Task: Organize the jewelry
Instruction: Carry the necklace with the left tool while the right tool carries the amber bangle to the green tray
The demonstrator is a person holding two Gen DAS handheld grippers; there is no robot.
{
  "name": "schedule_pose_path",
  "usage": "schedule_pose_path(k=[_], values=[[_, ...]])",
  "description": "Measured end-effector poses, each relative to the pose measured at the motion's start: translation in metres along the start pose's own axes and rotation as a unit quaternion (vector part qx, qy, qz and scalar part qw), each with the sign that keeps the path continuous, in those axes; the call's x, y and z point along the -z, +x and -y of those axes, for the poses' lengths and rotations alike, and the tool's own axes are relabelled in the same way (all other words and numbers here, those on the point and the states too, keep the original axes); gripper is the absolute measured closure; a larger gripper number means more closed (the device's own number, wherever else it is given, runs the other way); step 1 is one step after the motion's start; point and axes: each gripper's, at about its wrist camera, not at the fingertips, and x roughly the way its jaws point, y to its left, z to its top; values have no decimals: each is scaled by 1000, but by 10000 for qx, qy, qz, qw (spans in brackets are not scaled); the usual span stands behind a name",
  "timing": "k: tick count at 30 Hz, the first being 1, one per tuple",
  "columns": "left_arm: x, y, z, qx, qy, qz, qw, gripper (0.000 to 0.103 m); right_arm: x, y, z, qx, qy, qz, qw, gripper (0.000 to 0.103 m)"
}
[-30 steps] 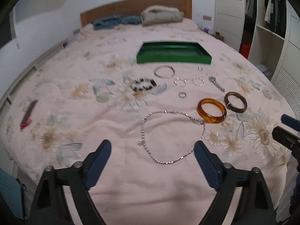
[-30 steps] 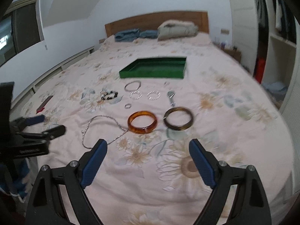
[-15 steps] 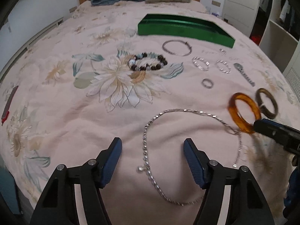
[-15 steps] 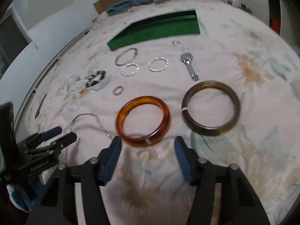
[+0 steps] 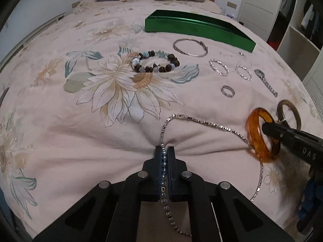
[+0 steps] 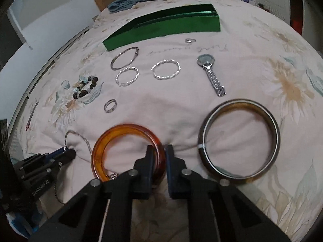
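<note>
The left gripper (image 5: 164,151) pinched the silver necklace (image 5: 203,122) on the bedspread (image 5: 60,121); at right, the right gripper (image 5: 266,129) held an amber bangle (image 5: 260,143).

Pale pink bedspread (image 5: 60,121) printed with cream flowers and grey-green leaves; a glossy green tray (image 5: 197,29); an amber bangle (image 6: 125,151), a dark brown bangle (image 6: 239,141), a silver chain (image 5: 201,121).
</note>
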Motion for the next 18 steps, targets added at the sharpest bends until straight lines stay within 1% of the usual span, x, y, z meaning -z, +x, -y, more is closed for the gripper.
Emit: schedule_pose_path(k=[5,9,11,18], values=[[-5,-22,5,-72,75,285,9995,99,2,-24,-15,136,-466,311,9983,93],[-16,-56,11,-49,100,652,9978,99,1,-61,-26,235,-725,708,9946,94],[-25,-76,15,-10,98,875,9961,99,-1,-80,-28,299,-787,896,9924,94],[-49,-132,27,52,207,1326,9909,99,-6,-146,-27,415,-777,1490,9849,94]])
